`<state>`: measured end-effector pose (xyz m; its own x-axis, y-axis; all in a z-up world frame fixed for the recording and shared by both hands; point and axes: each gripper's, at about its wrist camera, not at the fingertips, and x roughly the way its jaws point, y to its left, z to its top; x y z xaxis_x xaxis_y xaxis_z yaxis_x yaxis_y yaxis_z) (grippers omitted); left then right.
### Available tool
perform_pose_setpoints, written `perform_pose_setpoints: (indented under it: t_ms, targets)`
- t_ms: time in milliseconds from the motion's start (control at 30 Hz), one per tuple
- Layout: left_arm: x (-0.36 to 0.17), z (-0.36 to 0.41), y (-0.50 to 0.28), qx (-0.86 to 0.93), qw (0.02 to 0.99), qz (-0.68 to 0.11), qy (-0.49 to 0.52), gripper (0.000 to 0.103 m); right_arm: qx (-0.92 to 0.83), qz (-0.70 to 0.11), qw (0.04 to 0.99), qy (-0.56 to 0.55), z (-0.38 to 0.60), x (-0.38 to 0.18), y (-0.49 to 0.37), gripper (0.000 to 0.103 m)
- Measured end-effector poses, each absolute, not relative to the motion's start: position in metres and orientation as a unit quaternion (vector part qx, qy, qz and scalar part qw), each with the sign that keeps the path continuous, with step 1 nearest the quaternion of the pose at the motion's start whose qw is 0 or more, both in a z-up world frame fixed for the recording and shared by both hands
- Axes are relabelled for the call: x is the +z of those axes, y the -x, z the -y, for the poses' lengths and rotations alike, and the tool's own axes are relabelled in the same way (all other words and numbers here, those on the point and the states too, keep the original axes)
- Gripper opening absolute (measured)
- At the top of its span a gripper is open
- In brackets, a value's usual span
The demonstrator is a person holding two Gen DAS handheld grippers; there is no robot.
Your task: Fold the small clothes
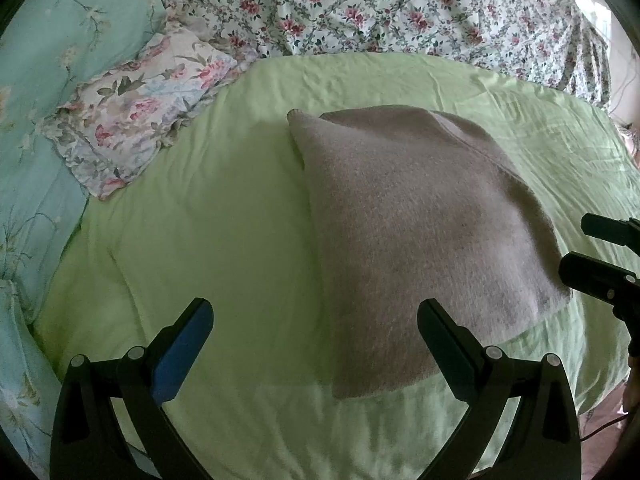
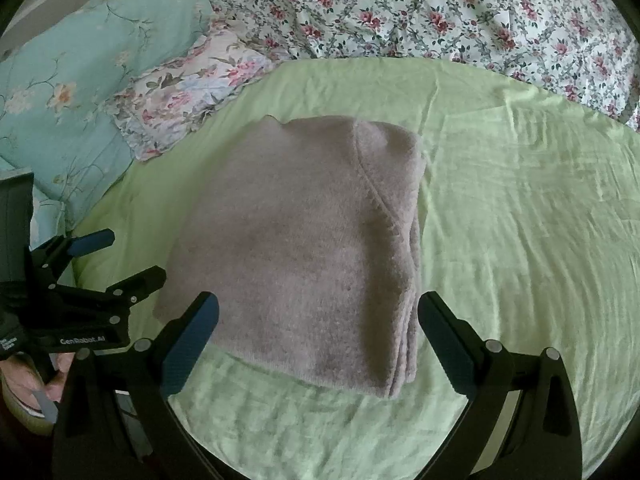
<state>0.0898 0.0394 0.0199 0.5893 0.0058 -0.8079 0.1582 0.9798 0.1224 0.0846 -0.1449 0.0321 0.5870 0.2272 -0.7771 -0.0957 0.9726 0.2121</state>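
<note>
A folded beige knit garment (image 1: 416,236) lies flat on the light green sheet (image 1: 200,208); the right wrist view shows it (image 2: 304,248) with several stacked layers along its right edge. My left gripper (image 1: 316,320) is open just short of the garment's near left corner, holding nothing. My right gripper (image 2: 318,316) is open over the garment's near edge, also holding nothing. In the left wrist view the right gripper (image 1: 586,250) reaches in at the garment's right corner. In the right wrist view the left gripper (image 2: 120,256) stands to the garment's left.
A floral pillow (image 1: 140,108) and a teal floral quilt (image 1: 44,80) lie at the left. A rose-print bedspread (image 1: 400,8) covers the far side. Green sheet (image 2: 520,220) spreads to the right of the garment. A hand (image 2: 24,380) shows at the lower left.
</note>
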Motion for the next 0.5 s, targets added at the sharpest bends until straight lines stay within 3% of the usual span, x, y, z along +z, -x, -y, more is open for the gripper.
perform_pose_setpoints:
  t_ms: [500]
  targets:
    - [0.0197, -0.0400, -0.0931, -0.044, 0.887, -0.451, -0.091, 0.102, 0.090, -0.446, 0.888, -0.075, 0.1428, 0.0327, -0.0857, 0.100]
